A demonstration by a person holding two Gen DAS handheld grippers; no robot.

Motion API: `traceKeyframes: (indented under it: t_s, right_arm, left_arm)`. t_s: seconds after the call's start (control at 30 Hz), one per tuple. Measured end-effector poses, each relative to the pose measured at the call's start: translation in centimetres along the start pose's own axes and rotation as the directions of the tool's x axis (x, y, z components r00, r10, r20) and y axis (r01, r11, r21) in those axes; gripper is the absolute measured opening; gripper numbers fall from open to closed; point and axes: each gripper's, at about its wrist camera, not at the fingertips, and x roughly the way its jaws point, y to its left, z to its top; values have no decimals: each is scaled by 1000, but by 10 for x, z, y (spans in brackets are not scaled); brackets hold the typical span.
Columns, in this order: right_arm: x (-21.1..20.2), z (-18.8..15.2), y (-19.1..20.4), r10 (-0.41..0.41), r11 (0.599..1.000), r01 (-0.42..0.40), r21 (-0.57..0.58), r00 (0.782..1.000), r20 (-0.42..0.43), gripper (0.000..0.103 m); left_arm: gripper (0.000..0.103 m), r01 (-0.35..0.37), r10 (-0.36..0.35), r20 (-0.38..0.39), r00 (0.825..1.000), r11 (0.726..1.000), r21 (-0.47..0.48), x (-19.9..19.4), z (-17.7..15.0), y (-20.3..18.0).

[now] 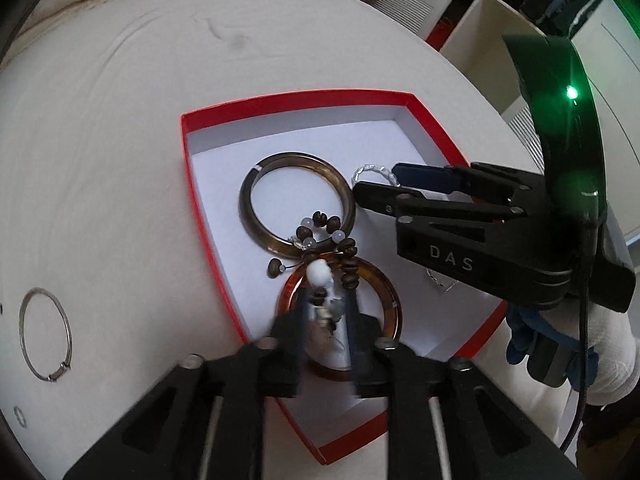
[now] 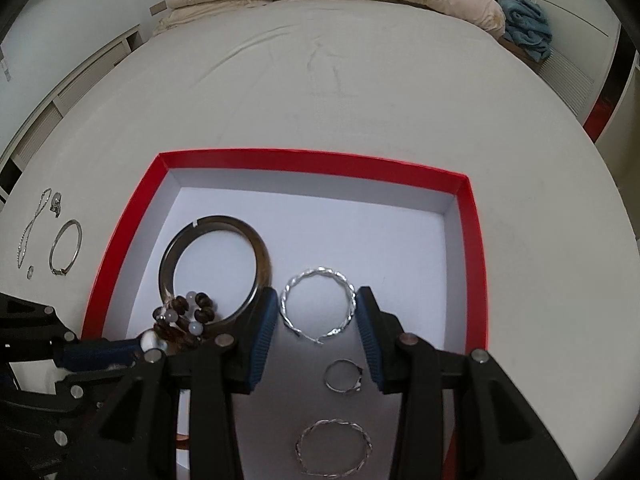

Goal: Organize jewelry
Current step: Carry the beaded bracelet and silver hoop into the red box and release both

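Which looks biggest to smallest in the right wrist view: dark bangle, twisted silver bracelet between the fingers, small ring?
1. Dark bangle
2. Twisted silver bracelet
3. Small ring
All three lie in the red box; the ring sits nearest the camera, yet looks smallest.

Inside the red box (image 2: 476,240), a dark bangle (image 2: 216,264) lay near its left wall, a beaded bracelet (image 2: 188,316) draped across it.
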Motion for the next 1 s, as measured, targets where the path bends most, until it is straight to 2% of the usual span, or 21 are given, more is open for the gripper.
traceKeyframes:
  t_s: [0.13, 0.27, 0.47, 0.6, 0.67, 0.8, 1.0]
  right_arm:
    - [-4, -1, 3, -15, 1000, 15, 0, 1000, -11, 43]
    - [-20, -5, 6, -24, 1000, 24, 9, 1000, 5, 43]
    - [-70, -17, 15, -43, 998, 41, 39, 997, 62, 43]
    - [-112, -29, 28, -53, 998, 48, 45, 993, 104, 43]
    - [-132, -33, 35, -51, 998, 46, 44, 991, 125, 43]
    - [-174, -41, 54, -32, 999, 25, 41, 984, 175, 43]
    - [-220, -68, 98, 4, 1000, -4, -3, 972, 233, 43]
  left_arm:
    - [33, -11, 11, 20, 1000, 1000, 11, -9, -1, -3]
    - [34, -3, 2, 49, 999, 1000, 11, -30, -3, -5]
    - [34, -6, 6, 126, 992, 1000, -2, -88, -22, 0]
    - [34, -26, 26, 141, 990, 1000, -7, -124, -44, 6]
    - [34, -54, 53, 133, 990, 999, -1, -138, -56, 10]
    - [40, -123, 126, 163, 978, 992, -27, -175, -89, 29]
    - [42, -228, 244, 216, 945, 969, -98, -247, -150, 78]
